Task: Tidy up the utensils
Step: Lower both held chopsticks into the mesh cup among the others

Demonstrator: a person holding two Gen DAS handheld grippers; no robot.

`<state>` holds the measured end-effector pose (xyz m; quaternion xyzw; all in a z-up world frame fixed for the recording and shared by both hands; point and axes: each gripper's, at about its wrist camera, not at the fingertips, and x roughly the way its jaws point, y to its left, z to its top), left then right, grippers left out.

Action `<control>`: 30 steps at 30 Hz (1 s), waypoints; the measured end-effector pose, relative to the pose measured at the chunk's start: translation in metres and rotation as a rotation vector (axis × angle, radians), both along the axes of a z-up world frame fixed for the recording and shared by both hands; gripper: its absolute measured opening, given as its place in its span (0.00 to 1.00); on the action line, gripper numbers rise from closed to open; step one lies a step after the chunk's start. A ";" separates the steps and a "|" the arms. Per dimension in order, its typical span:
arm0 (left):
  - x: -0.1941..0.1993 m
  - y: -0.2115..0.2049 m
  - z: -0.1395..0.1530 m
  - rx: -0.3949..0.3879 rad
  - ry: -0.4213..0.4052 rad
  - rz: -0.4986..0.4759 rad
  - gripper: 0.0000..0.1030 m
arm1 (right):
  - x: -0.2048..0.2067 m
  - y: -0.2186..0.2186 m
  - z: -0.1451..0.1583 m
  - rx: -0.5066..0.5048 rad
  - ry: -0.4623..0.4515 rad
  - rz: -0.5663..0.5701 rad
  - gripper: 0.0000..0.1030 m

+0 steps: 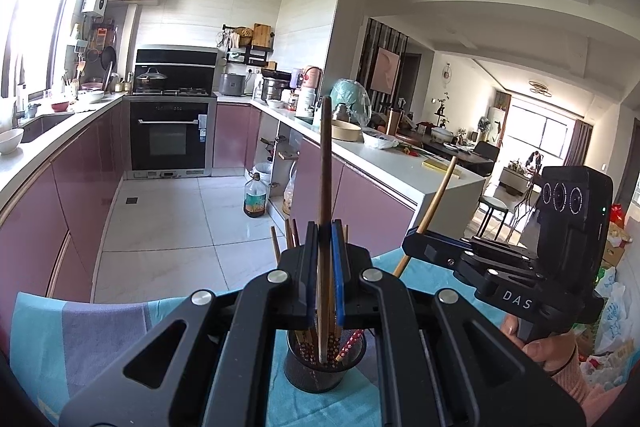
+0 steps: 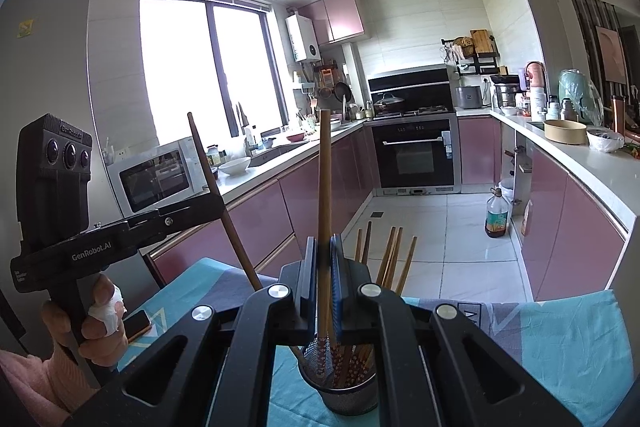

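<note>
A black mesh cup (image 1: 320,371) (image 2: 348,391) stands on the teal and grey cloth (image 1: 80,331) with several chopsticks in it. My left gripper (image 1: 325,227) is shut on a dark brown chopstick (image 1: 326,155) that stands upright, its patterned lower end inside the cup. My right gripper (image 2: 325,241) is shut on a lighter chopstick (image 2: 325,167), also upright with its lower end in the cup. Each view shows the other tool from the side: the right gripper (image 1: 412,239) with its light chopstick (image 1: 438,199), the left gripper (image 2: 218,201) with its dark chopstick (image 2: 208,167).
A phone (image 2: 138,323) lies on the cloth near the left hand. Beyond the table's far edge is tiled kitchen floor with an oil bottle (image 1: 255,197), flanked by pink cabinets and white counters. A microwave (image 2: 156,179) sits on the left counter.
</note>
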<state>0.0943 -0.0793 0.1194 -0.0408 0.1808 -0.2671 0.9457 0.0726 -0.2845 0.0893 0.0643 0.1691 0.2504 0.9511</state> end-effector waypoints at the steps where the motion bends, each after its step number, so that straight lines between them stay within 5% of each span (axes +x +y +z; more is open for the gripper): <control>1: 0.002 0.000 0.001 0.001 0.003 0.000 0.07 | 0.000 0.000 0.000 0.001 0.002 -0.001 0.05; 30: 0.012 -0.006 0.001 0.021 0.066 0.000 0.07 | 0.020 0.012 -0.010 -0.030 0.059 -0.035 0.05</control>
